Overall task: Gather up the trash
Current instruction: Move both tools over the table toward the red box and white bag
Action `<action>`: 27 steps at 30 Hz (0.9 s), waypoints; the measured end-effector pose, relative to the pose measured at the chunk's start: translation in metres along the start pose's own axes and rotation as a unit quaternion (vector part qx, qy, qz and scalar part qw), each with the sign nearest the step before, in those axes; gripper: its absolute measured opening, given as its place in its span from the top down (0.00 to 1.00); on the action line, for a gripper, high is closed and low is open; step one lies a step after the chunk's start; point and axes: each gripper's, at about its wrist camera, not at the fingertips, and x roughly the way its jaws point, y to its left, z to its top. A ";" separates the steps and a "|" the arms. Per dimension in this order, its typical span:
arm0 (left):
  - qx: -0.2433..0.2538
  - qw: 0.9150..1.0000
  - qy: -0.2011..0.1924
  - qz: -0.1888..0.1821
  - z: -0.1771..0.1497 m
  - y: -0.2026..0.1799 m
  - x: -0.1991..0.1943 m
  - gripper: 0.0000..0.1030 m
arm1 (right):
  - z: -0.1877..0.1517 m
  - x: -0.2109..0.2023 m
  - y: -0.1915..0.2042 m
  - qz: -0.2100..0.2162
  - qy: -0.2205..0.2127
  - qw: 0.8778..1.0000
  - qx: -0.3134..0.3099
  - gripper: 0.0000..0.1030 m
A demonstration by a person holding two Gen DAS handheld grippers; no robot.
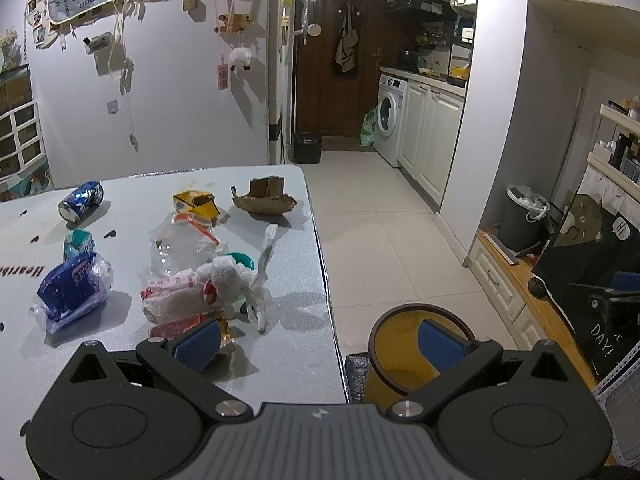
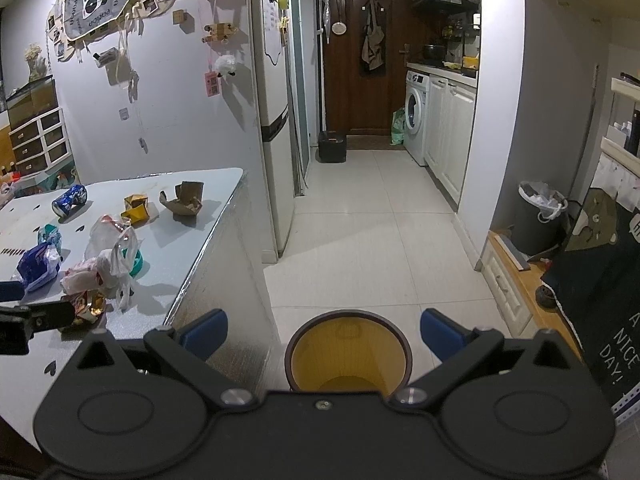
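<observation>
On the table (image 1: 280, 360): wrappers, blue can (image 1: 81, 201), torn cardboard (image 1: 264, 197).
Floor: yellow bin (image 2: 347, 354), empty.
Left gripper (image 1: 320, 344): jaws wide, empty.
Right gripper (image 2: 324, 336): wide, empty.

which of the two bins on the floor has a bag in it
The grey bin by the far wall has a white bag; the yellow bin beside the table is bare inside.

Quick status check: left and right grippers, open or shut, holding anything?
Left gripper: open, holding nothing, over the grey table's edge.
Right gripper: open, holding nothing, above the round yellow waste bin.
</observation>
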 end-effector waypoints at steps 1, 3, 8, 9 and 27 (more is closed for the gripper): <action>0.000 1.000 -0.001 0.000 0.000 0.000 0.000 0.00 | 0.009 -0.002 0.001 -0.002 -0.001 1.000 0.000 0.00; 0.002 1.000 -0.013 0.005 0.001 0.003 -0.001 0.00 | 0.011 0.001 0.004 -0.006 -0.005 1.000 -0.004 0.00; -0.015 0.999 -0.029 0.023 0.012 0.019 -0.006 0.00 | 0.025 0.005 0.004 -0.008 -0.015 1.000 -0.006 0.00; -0.022 0.999 -0.032 0.030 0.015 0.024 -0.007 0.00 | 0.028 0.007 0.006 -0.007 -0.018 1.000 -0.006 0.00; -0.151 0.982 -0.012 0.111 0.032 0.149 -0.009 0.00 | 0.099 0.080 0.105 0.117 -0.037 0.987 -0.105 0.00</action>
